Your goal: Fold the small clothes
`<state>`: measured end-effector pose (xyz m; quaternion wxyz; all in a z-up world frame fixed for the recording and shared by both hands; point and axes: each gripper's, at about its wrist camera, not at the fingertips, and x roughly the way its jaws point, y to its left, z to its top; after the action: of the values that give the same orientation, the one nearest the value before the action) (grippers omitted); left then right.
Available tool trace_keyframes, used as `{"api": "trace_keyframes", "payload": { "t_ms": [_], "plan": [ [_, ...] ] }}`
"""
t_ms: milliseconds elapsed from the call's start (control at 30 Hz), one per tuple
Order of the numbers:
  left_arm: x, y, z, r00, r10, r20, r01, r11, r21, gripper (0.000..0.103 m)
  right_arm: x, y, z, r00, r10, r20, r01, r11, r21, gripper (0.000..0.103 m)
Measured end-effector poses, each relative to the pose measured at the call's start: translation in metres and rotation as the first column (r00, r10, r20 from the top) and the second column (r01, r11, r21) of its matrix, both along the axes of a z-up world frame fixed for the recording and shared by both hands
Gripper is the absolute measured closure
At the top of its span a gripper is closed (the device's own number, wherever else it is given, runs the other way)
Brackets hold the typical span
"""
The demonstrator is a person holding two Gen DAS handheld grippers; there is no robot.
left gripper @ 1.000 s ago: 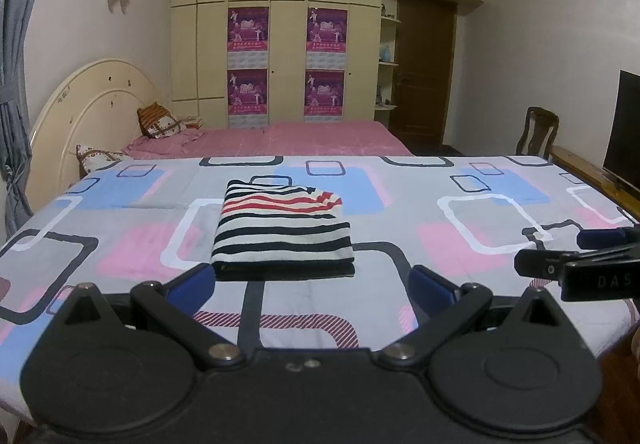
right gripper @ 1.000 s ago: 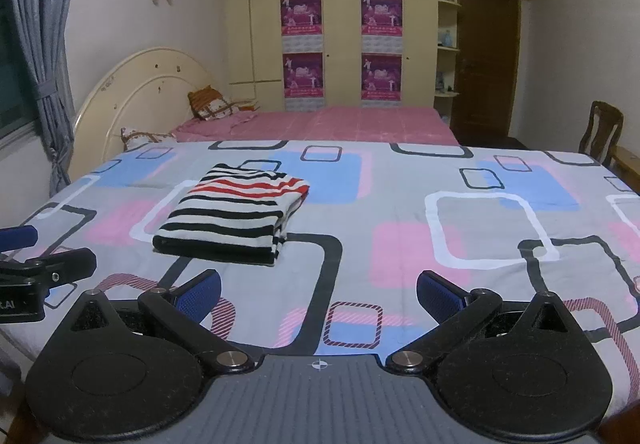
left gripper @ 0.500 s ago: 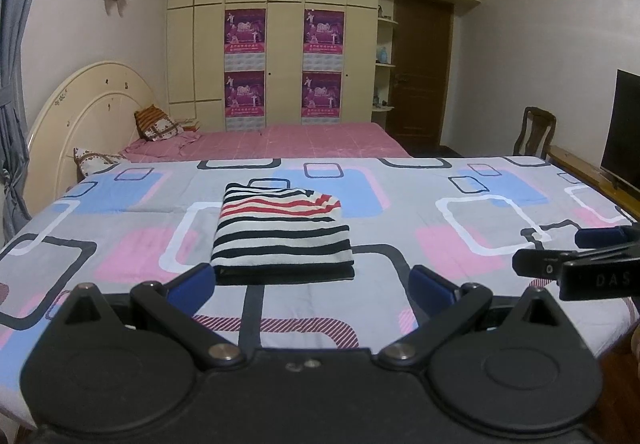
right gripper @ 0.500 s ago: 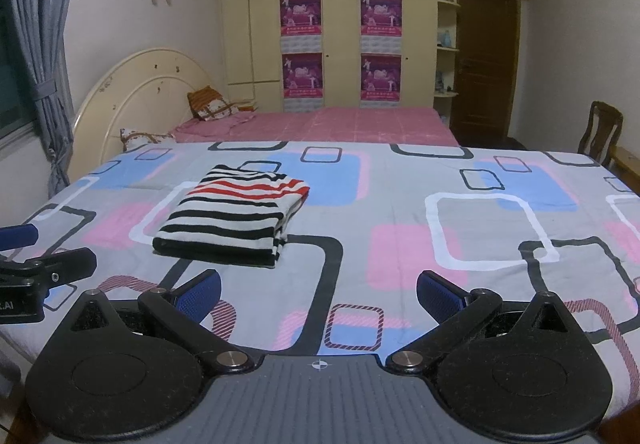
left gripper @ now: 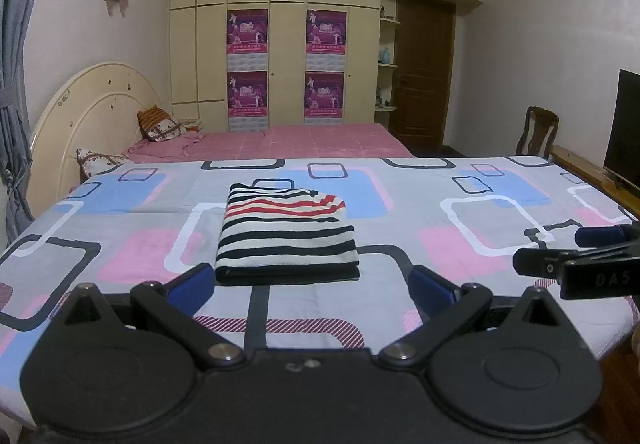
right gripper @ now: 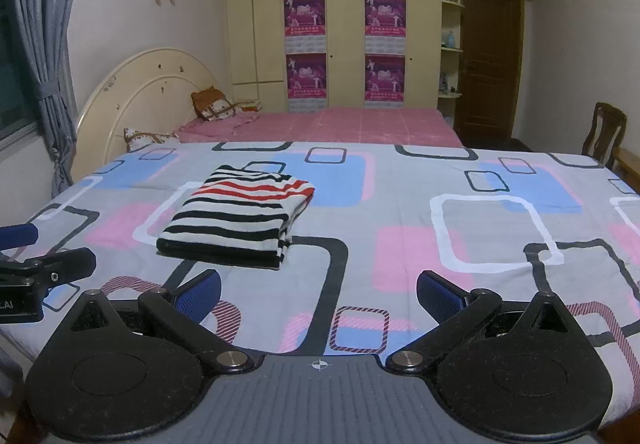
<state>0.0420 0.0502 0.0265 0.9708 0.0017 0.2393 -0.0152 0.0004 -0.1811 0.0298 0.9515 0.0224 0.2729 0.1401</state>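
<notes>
Nothing moved since before: folded striped shirt [left gripper: 286, 232] lies flat on the patterned sheet [left gripper: 460, 212].
Both the left gripper [left gripper: 312, 290] and the right gripper [right gripper: 318, 294] are spread wide and empty, near the shirt's front edge.

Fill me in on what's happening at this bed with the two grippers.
A person holds two handheld grippers over a patterned bedsheet, folding small clothes. The striped garment already lies folded into a neat rectangle on the sheet, and nothing is touching it. The left gripper hovers just short of its near edge, jaws open and empty. The right gripper is off to the garment's right, also open and empty. No other clothing shows on the sheet.
</notes>
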Motion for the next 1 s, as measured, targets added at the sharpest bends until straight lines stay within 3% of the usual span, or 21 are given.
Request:
{"api": "trace_keyframes", "payload": {
  "t_ms": [1000],
  "plan": [
    [0.0015, 0.0028, 0.0005, 1.0, -0.018, 0.003, 0.018, 1.0, 0.004, 0.0, 0.0026, -0.0019, 0.0003, 1.0, 0.007, 0.004, -0.006, 1.0, -0.005, 0.0]
  ]
}}
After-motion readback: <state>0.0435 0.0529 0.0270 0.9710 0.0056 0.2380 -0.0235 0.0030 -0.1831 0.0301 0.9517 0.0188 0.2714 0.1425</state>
